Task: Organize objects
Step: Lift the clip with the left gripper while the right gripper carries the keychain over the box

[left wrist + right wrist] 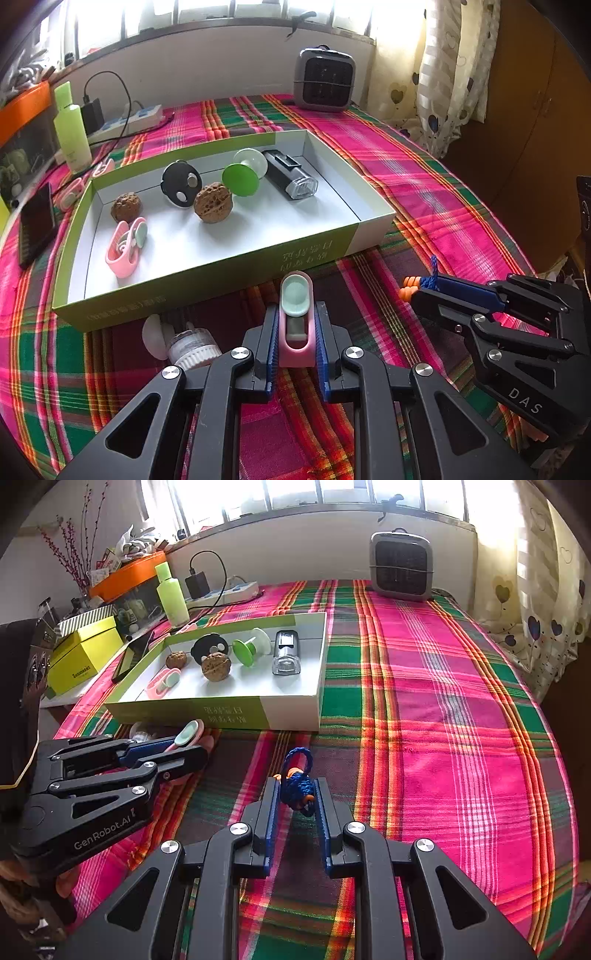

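Pink plastic clip with a mint-green oval pad [295,325] sits clamped between the blue-padded fingers of the left gripper [295,354], held above the plaid pink, green and red tablecloth [424,686] just in front of the shallow white cardboard box with green outer walls [207,277]. The right gripper [295,812] is clenched on a small knot of blue cord with orange beads [295,790], its loop sticking out past the fingertips. Inside the box lie a matching pink clip [125,247], two brown walnuts [213,202], a black round disc with silver studs [181,182], a green-and-white spool [243,173] and a black device with a clear end [290,179]. A white ribbed cap [192,345] rests on the cloth outside the box's near wall.
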Demonstrator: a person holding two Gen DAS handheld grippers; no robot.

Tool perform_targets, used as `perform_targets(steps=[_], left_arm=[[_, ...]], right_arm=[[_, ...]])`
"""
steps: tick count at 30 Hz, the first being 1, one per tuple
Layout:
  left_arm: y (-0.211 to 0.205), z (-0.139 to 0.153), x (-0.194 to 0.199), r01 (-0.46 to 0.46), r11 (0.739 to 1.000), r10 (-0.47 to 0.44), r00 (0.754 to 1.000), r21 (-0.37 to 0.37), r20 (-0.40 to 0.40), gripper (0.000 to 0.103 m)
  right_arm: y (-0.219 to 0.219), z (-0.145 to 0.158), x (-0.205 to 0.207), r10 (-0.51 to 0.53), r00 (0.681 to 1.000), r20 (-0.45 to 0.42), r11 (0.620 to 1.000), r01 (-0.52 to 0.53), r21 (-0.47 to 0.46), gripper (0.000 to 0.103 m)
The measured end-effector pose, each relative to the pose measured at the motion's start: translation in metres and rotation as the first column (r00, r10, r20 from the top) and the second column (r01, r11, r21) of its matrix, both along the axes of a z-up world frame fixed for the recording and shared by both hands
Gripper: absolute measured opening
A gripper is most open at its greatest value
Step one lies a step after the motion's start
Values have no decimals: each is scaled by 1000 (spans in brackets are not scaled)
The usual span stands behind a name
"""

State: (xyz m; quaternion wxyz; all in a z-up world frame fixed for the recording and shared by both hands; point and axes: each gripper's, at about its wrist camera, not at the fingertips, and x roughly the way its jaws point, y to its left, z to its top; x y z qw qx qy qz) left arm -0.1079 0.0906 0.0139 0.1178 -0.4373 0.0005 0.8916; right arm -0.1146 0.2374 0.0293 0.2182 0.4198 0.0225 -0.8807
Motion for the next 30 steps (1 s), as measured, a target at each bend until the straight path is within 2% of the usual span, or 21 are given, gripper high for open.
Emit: perform_targets(steps=[18, 30], left_arm=[[-11, 21, 8, -1, 1000, 2, 999, 21, -48, 16], [-32, 33, 5, -46, 998, 49, 996, 42, -75, 16]], right_arm=[[-9, 18, 3, 8, 999, -45, 1000, -9, -20, 20], [-25, 32, -3, 28, 996, -81, 999, -30, -30, 20]])
